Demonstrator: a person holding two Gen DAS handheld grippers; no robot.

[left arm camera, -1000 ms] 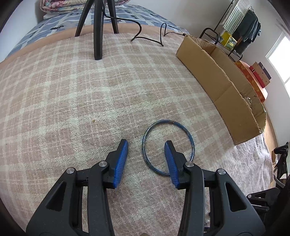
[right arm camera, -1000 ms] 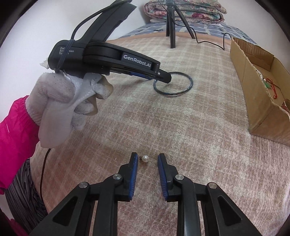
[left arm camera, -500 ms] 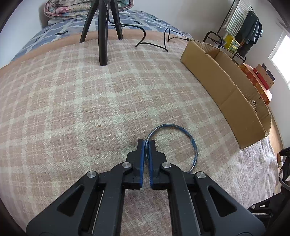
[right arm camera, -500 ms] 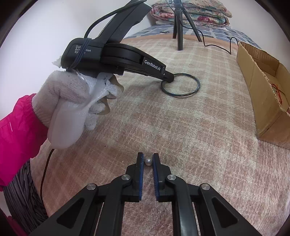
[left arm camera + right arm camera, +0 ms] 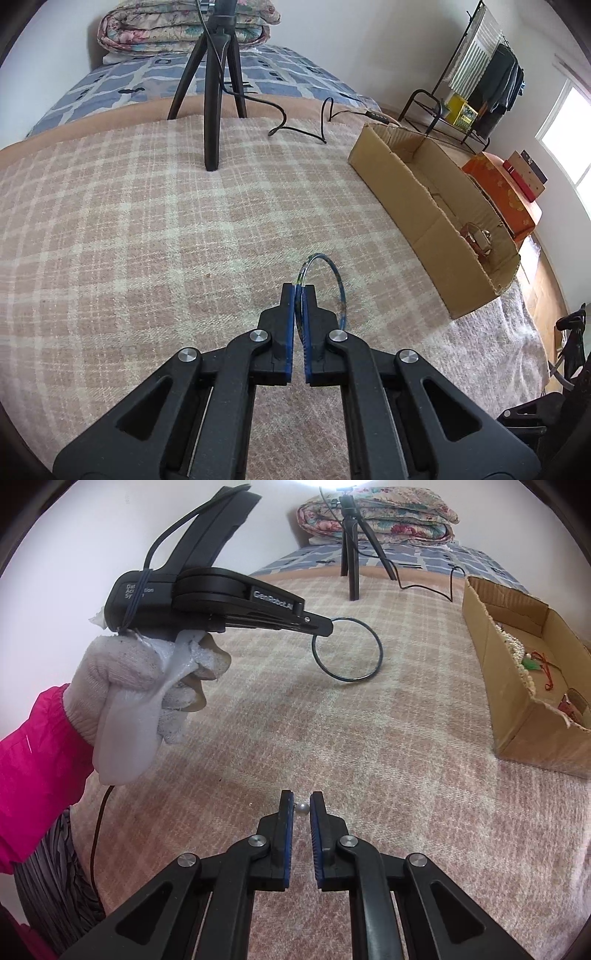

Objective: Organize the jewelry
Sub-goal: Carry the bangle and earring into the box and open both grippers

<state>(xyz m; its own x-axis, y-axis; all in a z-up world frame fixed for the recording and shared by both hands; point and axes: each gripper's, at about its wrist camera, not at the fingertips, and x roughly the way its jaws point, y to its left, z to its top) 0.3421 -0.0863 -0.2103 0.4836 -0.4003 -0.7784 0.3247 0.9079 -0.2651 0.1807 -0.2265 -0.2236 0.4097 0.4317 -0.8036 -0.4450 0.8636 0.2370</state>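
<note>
My left gripper (image 5: 299,290) is shut on a thin dark blue bangle (image 5: 341,286), which hangs tilted just above the checked blanket. From the right wrist view the same bangle (image 5: 376,642) dangles from the left gripper (image 5: 325,626), held by a gloved hand (image 5: 144,686). My right gripper (image 5: 302,799) is shut on a small pearl earring (image 5: 303,808), its white bead pinched between the blue pads. An open cardboard box (image 5: 421,206) lies to the right and holds jewelry; in the right wrist view the box (image 5: 524,716) shows pearls and red cord inside.
A black tripod (image 5: 214,99) stands at the far end of the blanket, with a cable (image 5: 295,122) trailing toward the box. Folded quilts (image 5: 184,29) lie beyond it. A clothes rack (image 5: 480,74) and an orange box (image 5: 502,192) stand off the bed at right.
Both grippers went from open to shut, the left on the bangle's rim and the right on the pearl earring. Both have since risen; the bangle now hangs off the blanket.
</note>
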